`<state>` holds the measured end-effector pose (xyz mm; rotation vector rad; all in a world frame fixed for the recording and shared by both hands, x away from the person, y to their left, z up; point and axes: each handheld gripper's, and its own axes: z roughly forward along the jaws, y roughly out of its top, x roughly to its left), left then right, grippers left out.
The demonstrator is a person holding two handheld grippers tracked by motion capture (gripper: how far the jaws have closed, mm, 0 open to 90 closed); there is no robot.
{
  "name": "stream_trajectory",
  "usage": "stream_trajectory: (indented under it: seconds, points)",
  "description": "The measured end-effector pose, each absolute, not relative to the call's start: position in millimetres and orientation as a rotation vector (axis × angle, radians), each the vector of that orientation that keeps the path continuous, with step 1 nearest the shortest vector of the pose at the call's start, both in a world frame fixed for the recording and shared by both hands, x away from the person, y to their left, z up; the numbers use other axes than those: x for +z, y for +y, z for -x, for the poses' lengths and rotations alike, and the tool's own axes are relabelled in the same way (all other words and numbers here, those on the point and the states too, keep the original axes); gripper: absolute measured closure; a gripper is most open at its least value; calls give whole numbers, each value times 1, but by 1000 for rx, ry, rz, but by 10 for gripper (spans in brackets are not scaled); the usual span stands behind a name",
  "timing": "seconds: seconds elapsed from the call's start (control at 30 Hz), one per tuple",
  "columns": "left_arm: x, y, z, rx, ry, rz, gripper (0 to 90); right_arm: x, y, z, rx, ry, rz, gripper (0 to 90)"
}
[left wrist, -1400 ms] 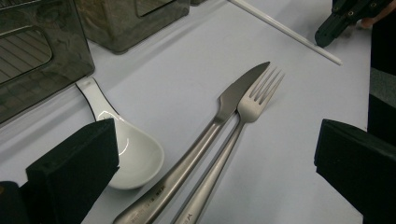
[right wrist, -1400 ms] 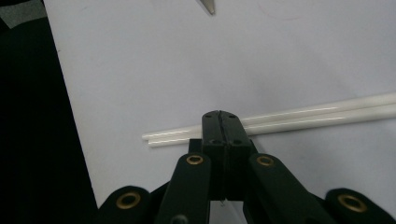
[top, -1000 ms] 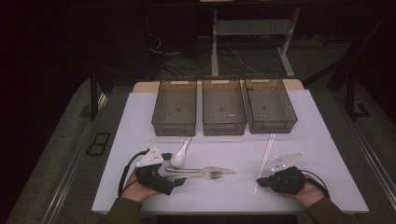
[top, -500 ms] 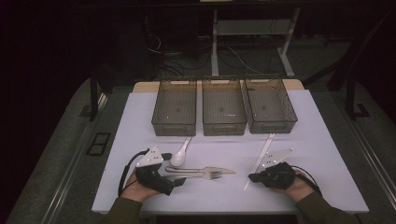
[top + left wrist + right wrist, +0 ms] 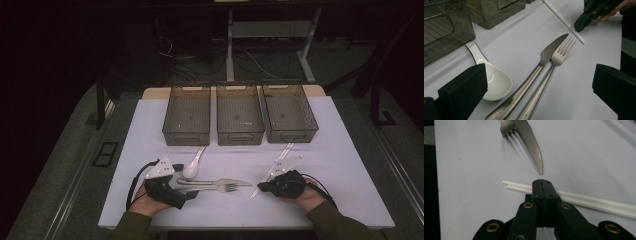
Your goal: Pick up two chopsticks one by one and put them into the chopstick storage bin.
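right gripper point(image 5: 541, 182): jaws pressed flat together, nothing between them, tip over the near end of the white chopsticks point(image 5: 584, 201), whether touching them cannot be told. chopsticks side by side on the white table point(image 5: 469, 195), running away toward the right-hand bin point(image 5: 290, 112) in the high view. just past the tip: knife point(image 5: 531, 142) point and fork point(image 5: 507, 130) tines, both clear of the chopsticks.

left gripper point(image 5: 539, 82): jaws spread wide, released, holding nothing. between them on the table: knife point(image 5: 536, 72) and fork point(image 5: 551, 67) lying parallel and touching along the handles, tines and blade pointing toward the right gripper point(image 5: 584, 21). white ceramic spoon point(image 5: 491, 82) just beside the knife handle, bowl up, close to one jaw.

farther out: three dark bins point(image 5: 239, 115) in a row across the far part of the table, well apart from the cutlery.
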<state>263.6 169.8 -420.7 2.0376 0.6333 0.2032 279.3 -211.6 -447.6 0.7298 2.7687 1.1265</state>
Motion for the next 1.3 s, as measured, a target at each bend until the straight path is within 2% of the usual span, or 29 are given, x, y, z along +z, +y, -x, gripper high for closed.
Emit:
stream_trajectory:
  seconds: [0.37,0.57,0.77,1.1,1.3]
  points:
    - [-421,170,-264,203,632,-2039,0,-448,-205,-283,1125,2768,-720,896]
    - [-421,170,-264,204,633,-2036,0,-432,-226,-294,1182,2669,-789,896]
    - [-421,170,-264,200,633,-2041,0,-421,-260,-323,1130,2517,-958,896]
    - [-422,170,-264,198,635,-2034,0,-432,-302,-366,986,2365,-1169,896]
    - [-422,170,-264,198,635,-2036,0,-436,-305,-376,976,2341,-1191,897]
